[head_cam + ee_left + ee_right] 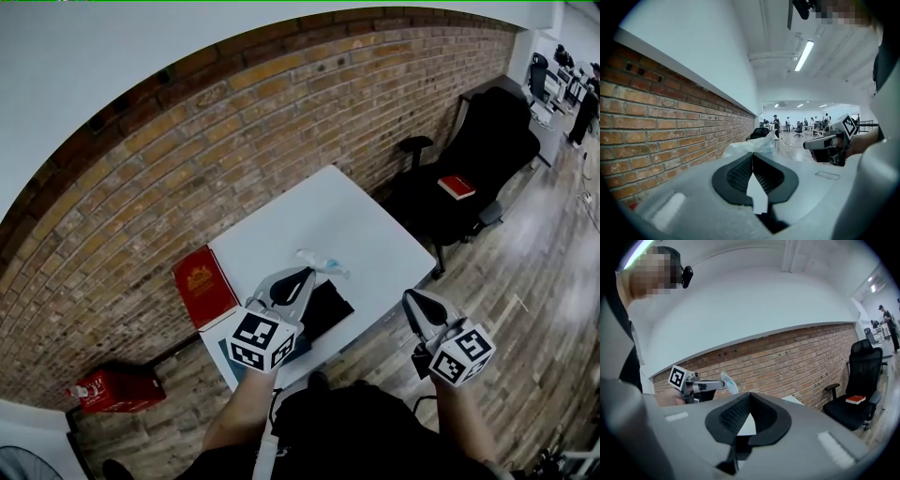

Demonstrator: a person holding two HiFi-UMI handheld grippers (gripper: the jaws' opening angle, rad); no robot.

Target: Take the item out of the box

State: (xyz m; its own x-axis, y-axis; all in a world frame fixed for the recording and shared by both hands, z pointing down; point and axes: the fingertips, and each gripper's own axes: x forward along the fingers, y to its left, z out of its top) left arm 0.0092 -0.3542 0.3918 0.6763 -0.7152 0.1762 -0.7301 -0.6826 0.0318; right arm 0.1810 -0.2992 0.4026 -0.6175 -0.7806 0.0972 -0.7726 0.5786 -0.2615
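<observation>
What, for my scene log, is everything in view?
square white table: one, white, beside the brick wall
red-brown brick wall: one, behind the table
flat red box with gold emblem: one, red, at the table's left edge
flat black item: one, black, on the table
crinkled clear plastic packet: one, clear with blue, in the left gripper's jaws
black office chair: one, black, right of the table
flat red object: one, red, on the chair seat
red bag-like thing: one, red, floor by the wall
left gripper: grey, shut on the packet
right gripper: grey, shut, empty
</observation>
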